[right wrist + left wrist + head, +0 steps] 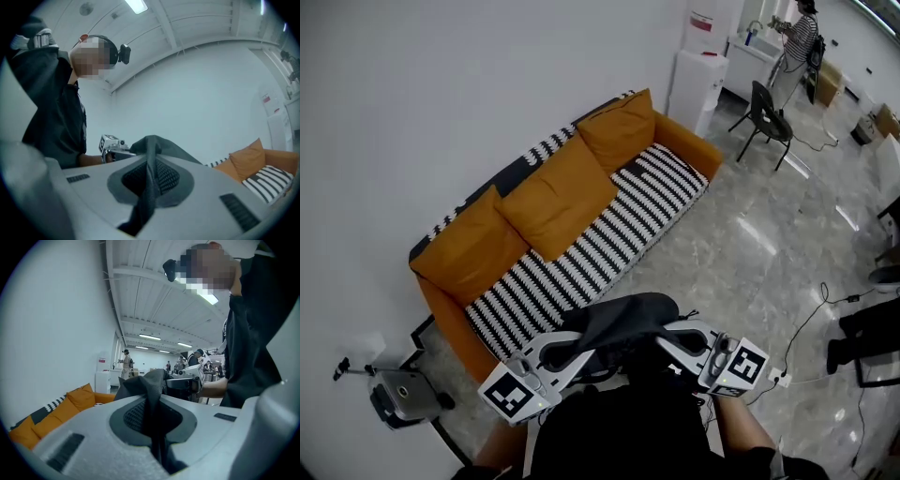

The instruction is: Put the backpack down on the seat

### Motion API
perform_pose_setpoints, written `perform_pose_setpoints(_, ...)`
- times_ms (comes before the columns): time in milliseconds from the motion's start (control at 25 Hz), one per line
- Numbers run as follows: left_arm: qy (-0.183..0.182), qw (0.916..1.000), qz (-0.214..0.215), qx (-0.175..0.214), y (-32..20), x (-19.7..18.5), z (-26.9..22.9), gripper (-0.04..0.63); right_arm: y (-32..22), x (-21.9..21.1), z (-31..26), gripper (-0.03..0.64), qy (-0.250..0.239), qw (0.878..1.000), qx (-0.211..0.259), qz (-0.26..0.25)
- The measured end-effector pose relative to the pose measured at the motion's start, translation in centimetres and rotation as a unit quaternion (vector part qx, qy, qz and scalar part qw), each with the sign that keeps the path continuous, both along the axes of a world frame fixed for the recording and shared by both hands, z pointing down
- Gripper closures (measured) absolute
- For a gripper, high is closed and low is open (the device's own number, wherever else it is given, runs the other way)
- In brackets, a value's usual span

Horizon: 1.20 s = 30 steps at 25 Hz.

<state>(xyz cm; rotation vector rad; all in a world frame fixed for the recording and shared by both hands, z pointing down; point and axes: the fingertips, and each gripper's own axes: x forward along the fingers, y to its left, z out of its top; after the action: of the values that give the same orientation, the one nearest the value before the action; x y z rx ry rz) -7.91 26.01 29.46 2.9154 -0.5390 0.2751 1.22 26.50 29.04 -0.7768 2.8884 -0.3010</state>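
Observation:
A dark grey backpack (pixel 623 323) hangs between my two grippers, close to my body, in front of the sofa. My left gripper (pixel 570 354) is shut on a fold of its fabric (pixel 151 394). The right gripper (pixel 682 345) is shut on another fold of the backpack (pixel 151 157). The sofa (pixel 581 253) has a black-and-white striped seat and three orange cushions (pixel 558 197). It stands against the white wall, a short way ahead of the backpack. Most of the backpack's body is hidden below the grippers and my dark clothing.
A small grey device (pixel 398 398) sits on the floor left of the sofa. A white cabinet (pixel 696 84) and a black chair (pixel 766 117) stand beyond the sofa's far end, with a person (pixel 797 42) behind. Cables (pixel 811 323) cross the shiny floor at right.

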Motion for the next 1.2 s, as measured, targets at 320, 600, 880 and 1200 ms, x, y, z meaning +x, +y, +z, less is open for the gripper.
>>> perform_pose_setpoints(320, 0.002, 0.9989, -0.046, 0.004, -4.5, 5.8, -1.3, 0.566, -5.2, 5.9, -1.4, 0.589, -0.009, 0.998, 0.021, -0.052)
perform_pose_setpoints(600, -0.003, 0.9968, -0.080, 0.005, -8.1, 9.7, -1.0, 0.566, -8.9, 9.9, -1.2, 0.589, -0.004, 0.997, 0.030, -0.074)
perform_pose_setpoints(880, -0.008, 0.9963, -0.085, -0.007, -10.5, 12.8, -0.3, 0.566, -11.4, 13.1, -0.5, 0.589, -0.012, 0.997, 0.020, -0.080)
perform_pose_setpoints(1200, -0.012, 0.9970, -0.075, -0.017, -13.6, 14.9, 0.6, 0.566, -14.3, 15.2, 0.5, 0.589, -0.023, 0.997, 0.005, -0.073)
